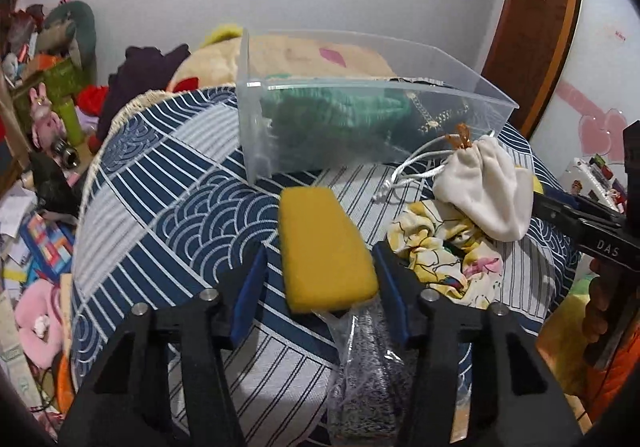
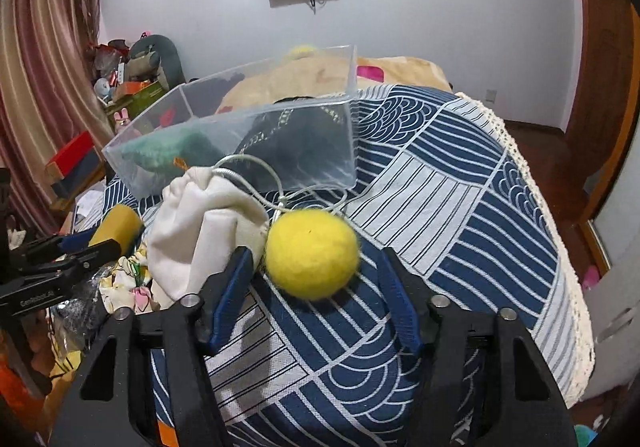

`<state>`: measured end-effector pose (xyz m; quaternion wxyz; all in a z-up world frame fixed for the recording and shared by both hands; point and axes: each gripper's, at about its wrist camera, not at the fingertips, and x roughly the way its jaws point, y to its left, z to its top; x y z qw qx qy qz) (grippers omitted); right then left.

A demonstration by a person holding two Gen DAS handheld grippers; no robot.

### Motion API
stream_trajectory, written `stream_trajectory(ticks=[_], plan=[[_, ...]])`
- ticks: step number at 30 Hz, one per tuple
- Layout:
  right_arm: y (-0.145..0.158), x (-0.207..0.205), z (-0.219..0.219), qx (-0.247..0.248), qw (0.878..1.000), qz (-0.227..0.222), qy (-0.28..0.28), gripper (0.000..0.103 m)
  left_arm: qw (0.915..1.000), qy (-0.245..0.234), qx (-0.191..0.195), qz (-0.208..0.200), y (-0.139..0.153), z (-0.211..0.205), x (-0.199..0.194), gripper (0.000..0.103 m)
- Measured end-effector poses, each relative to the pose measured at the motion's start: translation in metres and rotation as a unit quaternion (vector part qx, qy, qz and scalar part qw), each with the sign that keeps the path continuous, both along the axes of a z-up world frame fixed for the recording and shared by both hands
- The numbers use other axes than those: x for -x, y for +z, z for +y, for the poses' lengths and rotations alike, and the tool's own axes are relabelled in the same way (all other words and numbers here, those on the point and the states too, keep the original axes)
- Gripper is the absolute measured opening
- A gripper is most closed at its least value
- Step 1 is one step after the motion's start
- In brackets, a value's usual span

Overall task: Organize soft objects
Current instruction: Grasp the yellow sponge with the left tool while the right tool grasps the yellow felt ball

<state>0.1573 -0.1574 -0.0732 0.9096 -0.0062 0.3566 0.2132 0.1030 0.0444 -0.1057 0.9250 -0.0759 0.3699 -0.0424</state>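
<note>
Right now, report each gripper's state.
Left gripper: open, astride the yellow rectangular foam sponge.
Right gripper: open, astride the yellow felt ball.

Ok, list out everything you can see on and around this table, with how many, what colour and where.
Clear plastic bin: one, transparent, far side of the table.
Green knit item: one, teal green, inside the bin.
Dark item with pale pattern: one, black, inside the bin beside the green one.
Sponge: one, yellow, between the left fingers.
Drawstring pouch: one, off-white, in front of the bin.
Felt ball: one, yellow, between the right fingers.
Printed cloth: one, yellow floral, crumpled under the pouch.
Bagged grey fabric: one, speckled grey, near edge.
Tablecloth: one, navy and white.
Left gripper: black, blue pads, open.
Right gripper: same, open.
</note>
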Motion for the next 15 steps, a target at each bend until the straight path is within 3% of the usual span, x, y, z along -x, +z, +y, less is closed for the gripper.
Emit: stream_trajectory(ticks=[4, 15], plan=[[0.000, 0.001, 0.001, 0.003, 1.000, -0.002, 0.004, 0.042, 1.0000, -0.005, 0.005, -0.002, -0.002, 0.000, 0.000, 0.042], [0.022, 0.008, -0.014, -0.002, 0.999, -0.044, -0.019, 0.040, 0.9990, 0.009, 0.003, -0.043, 0.022, 0.002, 0.011, 0.039]])
